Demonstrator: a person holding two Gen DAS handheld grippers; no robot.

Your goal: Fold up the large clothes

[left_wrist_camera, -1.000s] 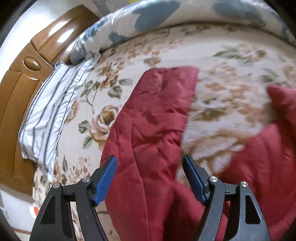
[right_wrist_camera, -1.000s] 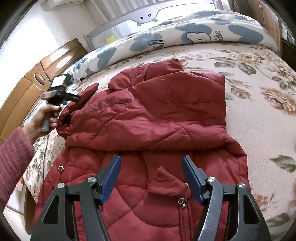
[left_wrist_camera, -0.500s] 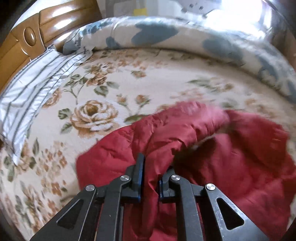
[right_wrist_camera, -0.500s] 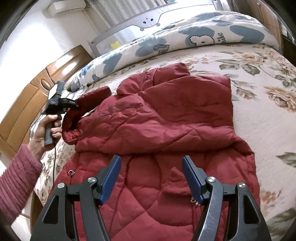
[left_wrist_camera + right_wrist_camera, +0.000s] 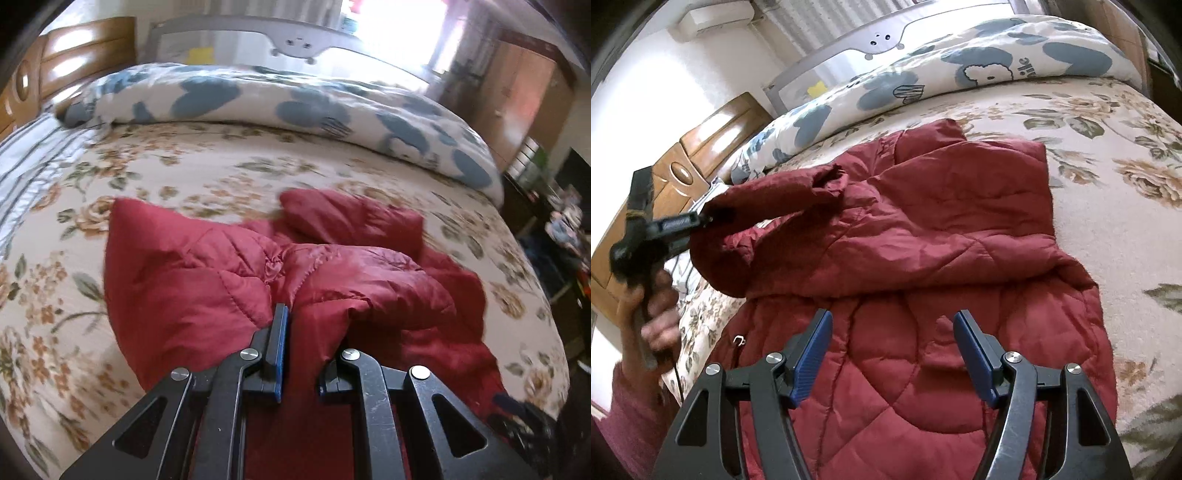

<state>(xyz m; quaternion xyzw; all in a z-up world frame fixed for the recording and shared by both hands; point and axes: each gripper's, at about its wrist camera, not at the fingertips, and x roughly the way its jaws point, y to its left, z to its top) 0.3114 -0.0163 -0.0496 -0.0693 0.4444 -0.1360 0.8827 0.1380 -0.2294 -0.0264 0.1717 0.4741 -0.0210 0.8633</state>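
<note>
A dark red quilted jacket (image 5: 923, 236) lies spread on the floral bed, front up, its right side folded inward. My left gripper (image 5: 306, 332) is shut on the jacket's left sleeve (image 5: 229, 273) and holds it lifted off the bed. In the right wrist view the left gripper (image 5: 705, 219) shows at the left with the sleeve (image 5: 768, 206) hanging from it over the jacket's left side. My right gripper (image 5: 892, 332) is open and empty, just above the jacket's lower front near the zipper line.
The floral bedspread (image 5: 1126, 177) surrounds the jacket. A rolled blue-and-white duvet (image 5: 960, 70) lies along the far side. A striped pillow (image 5: 26, 166) and wooden headboard (image 5: 701, 147) are at the left. Furniture stands beyond the bed's right edge (image 5: 546, 206).
My left gripper closed on the sleeve, lifted it and is swinging it right, over the jacket body. The right gripper stayed open and nearly still.
</note>
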